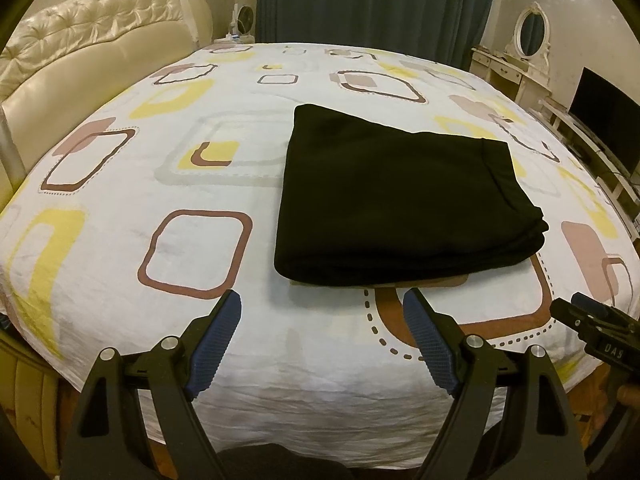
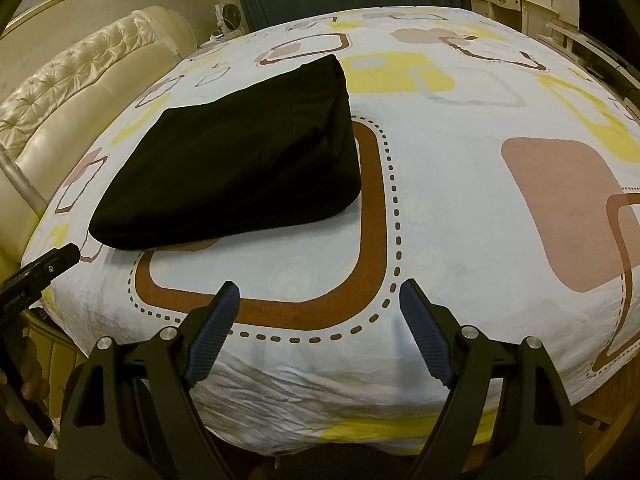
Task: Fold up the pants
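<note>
I count one pair of pants [image 1: 400, 196], one bed [image 1: 160, 184], and two tools in my hands: my left hand-held gripper [image 1: 322, 312] and my right hand-held gripper [image 2: 319, 300]. Each one has two fingers with blue ribbed pads [image 1: 218, 344].

The pants are black and they lie folded in a thick, nearly rectangular packet on the bed sheet [image 2: 440, 184], which is white with yellow, brown and pink rounded squares. Several layers of cloth show at the right edge of the packet in the left wrist view. The top surface is smooth, with a seam line running near the right side. The near edge of the packet covers a part of a brown rounded square with a dotted border [image 2: 372, 208].

Both hand-held grippers stand wide, with nothing between the fingers, and both are above the near edge of the bed, apart from the pants. The pants lie ahead of my left hand-held gripper, and ahead and to the left of the right one.

Beyond the bed I see one padded cream headboard [image 1: 80, 52], one dark curtain [image 1: 372, 0], one oval mirror [image 1: 531, 32] and one dark screen [image 1: 608, 120].
</note>
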A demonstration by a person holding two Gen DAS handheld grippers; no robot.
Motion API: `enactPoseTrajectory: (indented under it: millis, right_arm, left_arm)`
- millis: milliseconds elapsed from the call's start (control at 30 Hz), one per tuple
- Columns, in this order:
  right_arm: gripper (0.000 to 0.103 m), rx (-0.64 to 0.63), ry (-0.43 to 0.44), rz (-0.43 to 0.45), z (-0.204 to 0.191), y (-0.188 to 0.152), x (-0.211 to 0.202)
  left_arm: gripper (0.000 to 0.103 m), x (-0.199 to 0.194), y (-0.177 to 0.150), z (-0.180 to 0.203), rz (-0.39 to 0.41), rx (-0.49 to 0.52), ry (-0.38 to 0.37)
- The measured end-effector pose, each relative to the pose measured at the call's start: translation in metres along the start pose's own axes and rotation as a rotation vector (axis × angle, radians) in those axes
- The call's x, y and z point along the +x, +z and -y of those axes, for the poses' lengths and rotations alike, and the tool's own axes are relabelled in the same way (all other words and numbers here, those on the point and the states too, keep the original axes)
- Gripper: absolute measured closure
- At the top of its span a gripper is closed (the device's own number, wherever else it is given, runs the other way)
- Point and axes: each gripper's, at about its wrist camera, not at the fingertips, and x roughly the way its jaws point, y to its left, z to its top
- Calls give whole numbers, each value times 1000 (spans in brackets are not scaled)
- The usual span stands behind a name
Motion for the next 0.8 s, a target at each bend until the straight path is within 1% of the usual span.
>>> enactPoseTrajectory:
  millis: [233, 800]
  right_arm:
    - [21, -8, 4, -5, -1, -1, 2]
    - [21, -15, 6, -8, -4, -1, 1]
  left_arm:
    - [21, 0, 1, -1, -6, -9, 4]
    - [21, 1, 0, 0, -9, 8, 9]
